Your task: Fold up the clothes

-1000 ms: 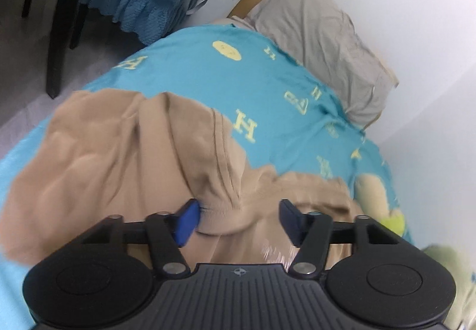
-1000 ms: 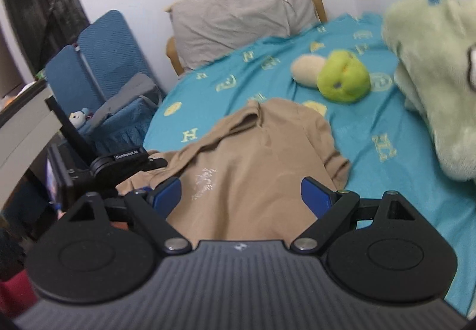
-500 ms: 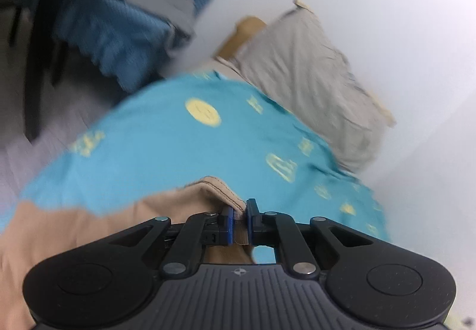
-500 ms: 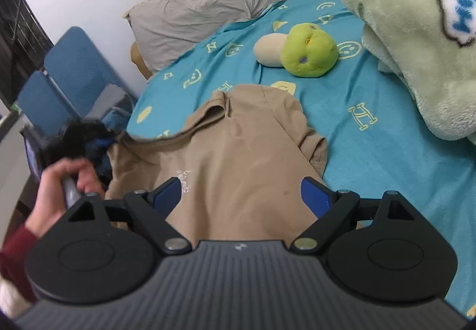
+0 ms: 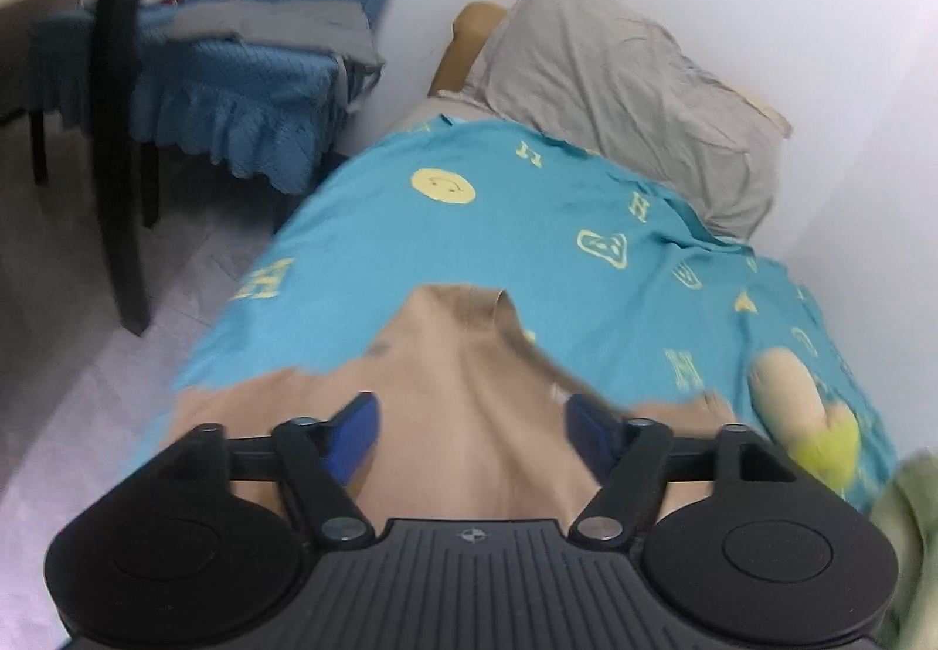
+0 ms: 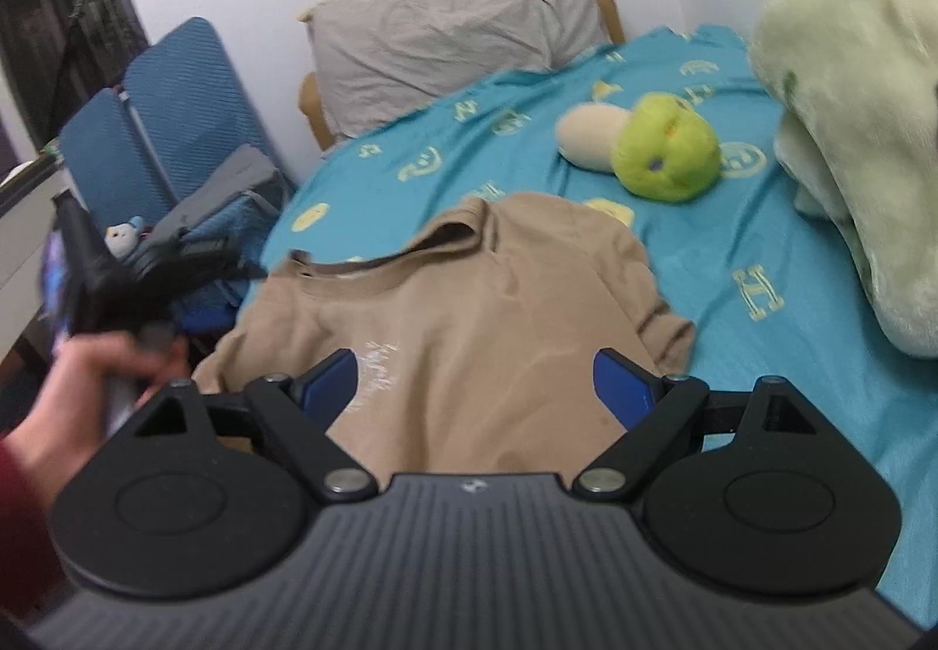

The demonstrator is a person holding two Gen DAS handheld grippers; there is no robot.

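Half a second ago the left gripper [image 5: 469, 424] pinched the shirt [image 6: 469, 322]; now its fingers are spread and empty above it. Spread likewise, the right gripper [image 6: 475, 386] hovers, holding nothing. Flat on the bedsheet [image 6: 762, 251], the shirt seems ready for folding.

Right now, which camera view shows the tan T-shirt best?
The right wrist view: the tan T-shirt shows its neckline, white print and one sleeve on the bedsheet. The left wrist view catches only a blurred upper part.
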